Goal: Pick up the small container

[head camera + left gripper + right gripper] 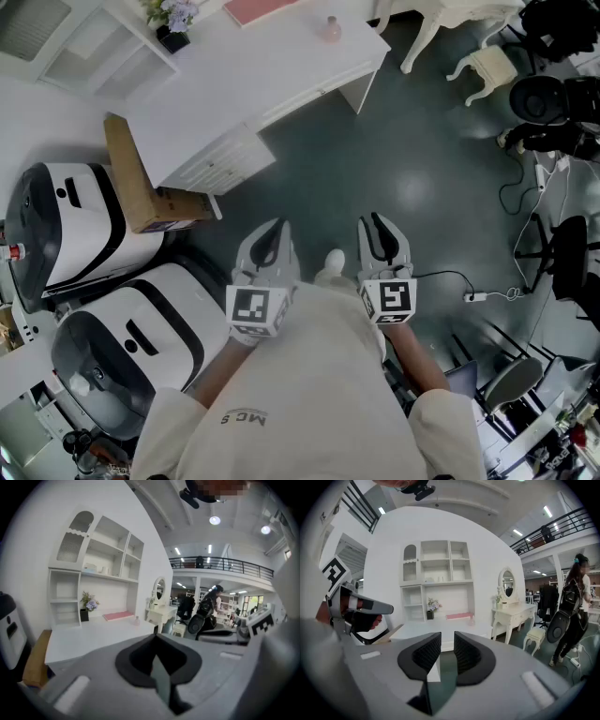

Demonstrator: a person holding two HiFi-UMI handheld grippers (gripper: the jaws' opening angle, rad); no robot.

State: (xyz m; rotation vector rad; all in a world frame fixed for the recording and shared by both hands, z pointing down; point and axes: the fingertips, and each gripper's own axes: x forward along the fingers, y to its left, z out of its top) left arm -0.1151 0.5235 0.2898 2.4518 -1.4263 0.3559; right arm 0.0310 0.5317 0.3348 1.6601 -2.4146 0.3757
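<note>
Left tool (272, 236) pinched together, right tool (380, 232) apart, both empty, well short of worktop (234, 84). Small container (330, 28) near worktop corner; clumsy reach could topple it.

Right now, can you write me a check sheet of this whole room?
Surface: long white desk, mostly bare.
Job's things: small pink container, upright on the desk, untouched.
Clutter: potted purple flowers, flat pink pad; brown cardboard box leaning beside desk.
Grippers: left gripper jaws together, empty; right gripper jaws apart, empty.
Cables: white power strip and black cord on grey floor.
Surroundings: two white-and-black machines, white vanity table, white stool.
</note>
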